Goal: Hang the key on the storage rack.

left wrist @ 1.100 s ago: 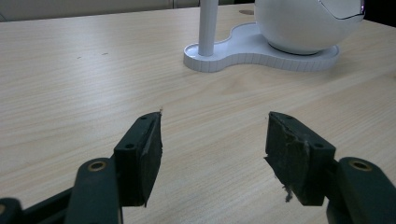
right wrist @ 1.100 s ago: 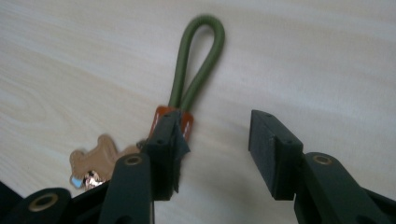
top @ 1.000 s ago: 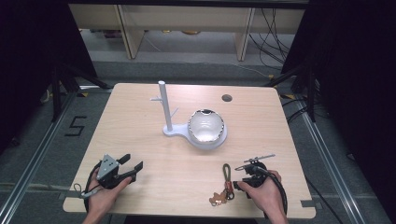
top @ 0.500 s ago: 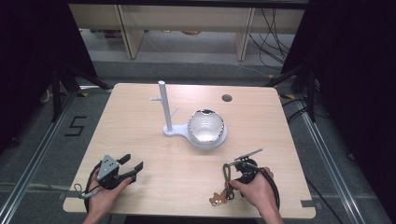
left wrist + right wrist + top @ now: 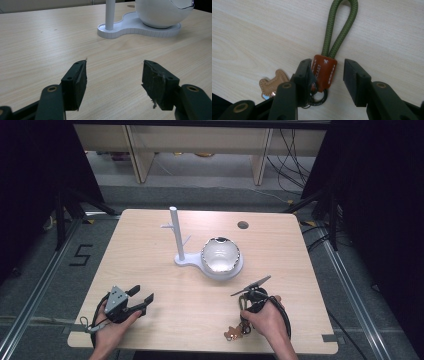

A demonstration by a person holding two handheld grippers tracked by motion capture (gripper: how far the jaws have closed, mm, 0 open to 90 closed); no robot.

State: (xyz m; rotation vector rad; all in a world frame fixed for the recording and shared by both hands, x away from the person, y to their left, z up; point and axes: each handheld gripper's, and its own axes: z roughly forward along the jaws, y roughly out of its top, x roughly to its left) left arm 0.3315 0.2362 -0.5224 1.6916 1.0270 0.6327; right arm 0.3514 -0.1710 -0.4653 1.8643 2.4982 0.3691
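Observation:
A keychain lies near the table's front edge: an olive cord loop (image 5: 342,27), a brown leather tab (image 5: 324,71), a metal ring (image 5: 319,98) and a tan leather charm (image 5: 272,83). My right gripper (image 5: 328,67) points down over it with the tab between its jaws. The jaws have just been closing; one pad is at the tab's edge and the other stands clear of it. In the high view the right gripper (image 5: 248,306) is over the keychain (image 5: 232,332). My left gripper (image 5: 142,295) rests at the front left, open with nothing between its pads (image 5: 115,75).
A white stand with an upright post (image 5: 175,235) and a round white bowl (image 5: 221,256) sits mid-table; the left gripper view shows the post (image 5: 109,15) and bowl (image 5: 160,12) ahead. A small round hole (image 5: 243,225) is at the back right. A black cable trails from the left gripper.
My right hand has shifted left until its gripper is over the keychain, and its jaws have narrowed around the tab. The left hand and gripper have stayed put.

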